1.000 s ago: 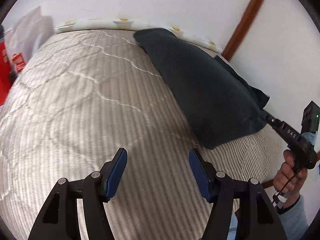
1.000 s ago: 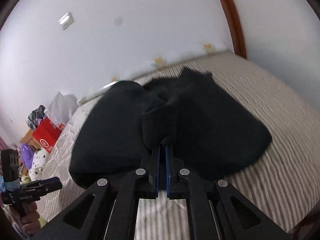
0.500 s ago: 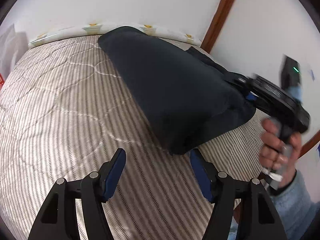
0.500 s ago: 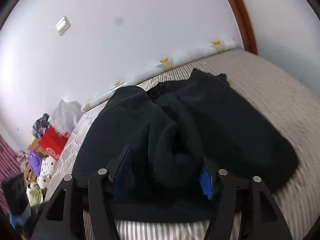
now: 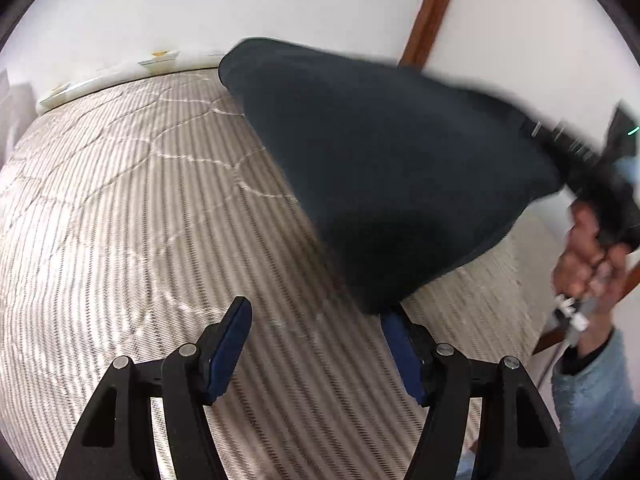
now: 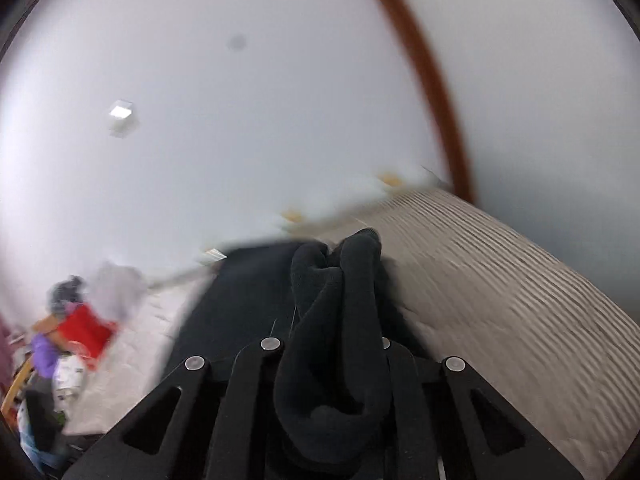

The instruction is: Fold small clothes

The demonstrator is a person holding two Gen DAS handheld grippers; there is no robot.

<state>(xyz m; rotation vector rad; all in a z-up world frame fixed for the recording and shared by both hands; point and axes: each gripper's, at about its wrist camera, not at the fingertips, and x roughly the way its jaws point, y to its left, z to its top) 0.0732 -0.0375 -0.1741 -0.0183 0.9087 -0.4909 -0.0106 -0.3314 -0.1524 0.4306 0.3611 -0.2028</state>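
Observation:
A black garment (image 5: 380, 168) hangs lifted above the striped bed (image 5: 120, 220), pulled up to the right by my right gripper (image 5: 560, 144), which a hand (image 5: 592, 248) holds. In the right wrist view a thick bunch of the black garment (image 6: 340, 280) fills the space between the jaws of the right gripper (image 6: 332, 340); they are closing on it and the pads are hidden by the fabric. My left gripper (image 5: 316, 308) stands open low over the bed, nothing between its blue pads (image 5: 232, 340). The garment's lowest corner hangs just above its right finger.
White walls with a brown wooden frame (image 5: 428, 12) stand behind the bed. A patterned sheet edge (image 5: 160, 58) runs along the far side. A pile of bags and clutter (image 6: 72, 340) lies beyond the bed (image 6: 500, 280) at the left.
The right gripper let go, opened wide over the garment, then closed on a thicker bunch and lifted it. The left gripper moved closer to the garment's hanging corner.

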